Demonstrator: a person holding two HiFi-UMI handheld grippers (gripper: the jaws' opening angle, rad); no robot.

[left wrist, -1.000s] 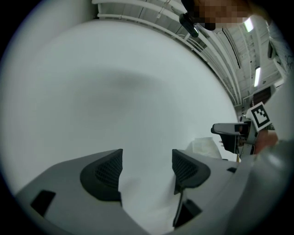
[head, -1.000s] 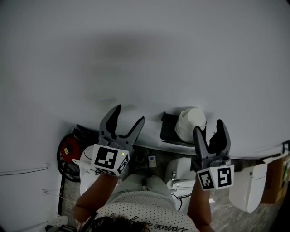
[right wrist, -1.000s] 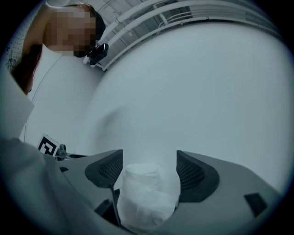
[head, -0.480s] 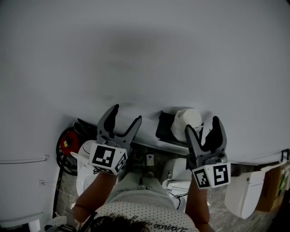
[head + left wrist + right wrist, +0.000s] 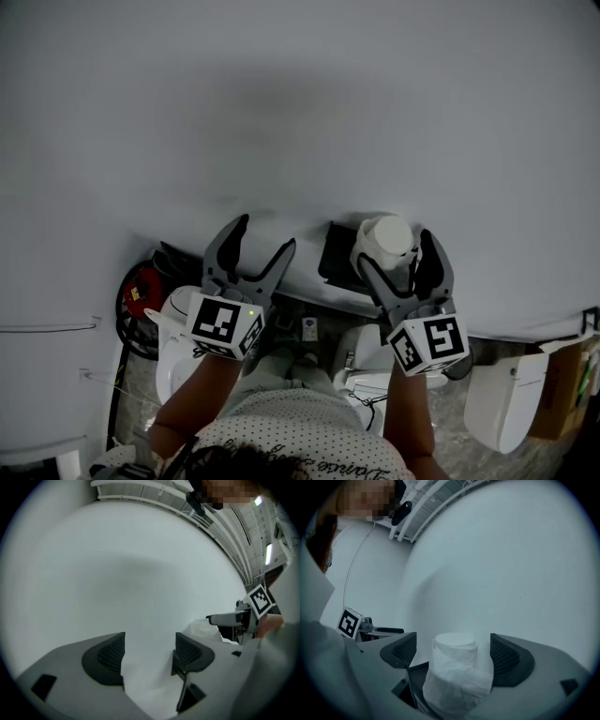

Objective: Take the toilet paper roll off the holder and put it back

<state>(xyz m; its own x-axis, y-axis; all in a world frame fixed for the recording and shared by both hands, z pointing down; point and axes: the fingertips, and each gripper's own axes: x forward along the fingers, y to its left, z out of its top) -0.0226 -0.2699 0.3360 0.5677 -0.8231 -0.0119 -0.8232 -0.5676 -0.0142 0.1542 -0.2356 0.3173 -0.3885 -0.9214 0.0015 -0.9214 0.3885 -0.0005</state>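
A white toilet paper roll [image 5: 386,236] stands on end on a black wall holder [image 5: 335,253], with a loose sheet draped down its side. My right gripper [image 5: 394,251] reaches level toward the wall. Its jaws have just been opening and now stand wide on either side of the roll, with no pad pressing on it. In the right gripper view the roll [image 5: 457,667] sits between the two dark pads of the right gripper [image 5: 454,651], above the holder [image 5: 414,686]. My left gripper [image 5: 266,234] is open and empty at the bare wall, left of the holder, as the left gripper [image 5: 150,656] view confirms.
The pale wall [image 5: 300,112] fills most of the head view. Below it are a white toilet [image 5: 375,367], a red object [image 5: 141,305] at the left and a white container [image 5: 502,398] at the right. The right gripper's side [image 5: 232,618] shows in the left gripper view.
My right gripper has moved left and in toward the wall, its jaws spreading wider, so the roll now stands between them. The left gripper has hardly shifted.
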